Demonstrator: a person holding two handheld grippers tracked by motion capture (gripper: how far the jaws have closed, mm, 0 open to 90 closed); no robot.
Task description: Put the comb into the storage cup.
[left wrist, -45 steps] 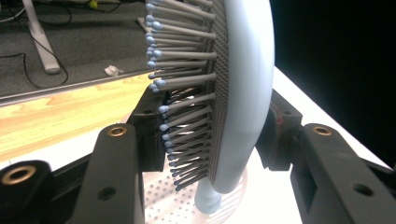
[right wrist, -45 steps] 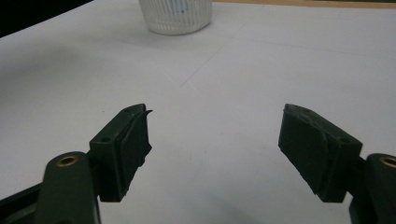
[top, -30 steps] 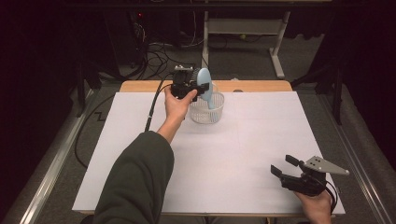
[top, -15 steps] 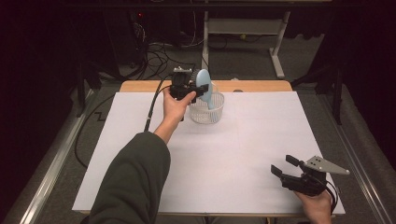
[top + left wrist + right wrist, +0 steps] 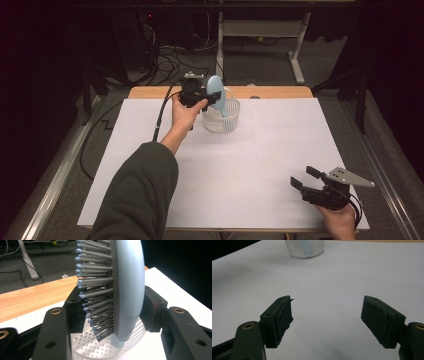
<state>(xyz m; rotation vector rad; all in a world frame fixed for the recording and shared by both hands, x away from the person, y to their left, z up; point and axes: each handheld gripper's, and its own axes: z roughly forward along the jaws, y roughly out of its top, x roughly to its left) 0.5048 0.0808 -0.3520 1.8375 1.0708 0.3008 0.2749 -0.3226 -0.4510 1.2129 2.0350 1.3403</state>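
A light blue hairbrush (image 5: 216,89) stands tilted with its handle down inside a small clear ribbed basket (image 5: 220,120) at the back of the white table. My left gripper (image 5: 213,98) reaches it from the left. In the left gripper view the brush head (image 5: 127,290) sits between the jaws of my left gripper (image 5: 112,307), bristles toward the left pad (image 5: 75,312), above the perforated basket floor (image 5: 97,350). The jaws have just been opening and now stand loosely beside the brush. My right gripper (image 5: 302,176) rests open and bare near the front right corner.
White paper (image 5: 250,165) covers the table, with a wooden strip (image 5: 275,92) along its far edge. In the right gripper view the basket (image 5: 304,248) is far ahead of my right gripper (image 5: 327,312). Cables and a desk frame (image 5: 260,30) lie beyond the table.
Both hands have held their places. The brush stays tilted in the basket between the left jaws, with little visible difference from above.
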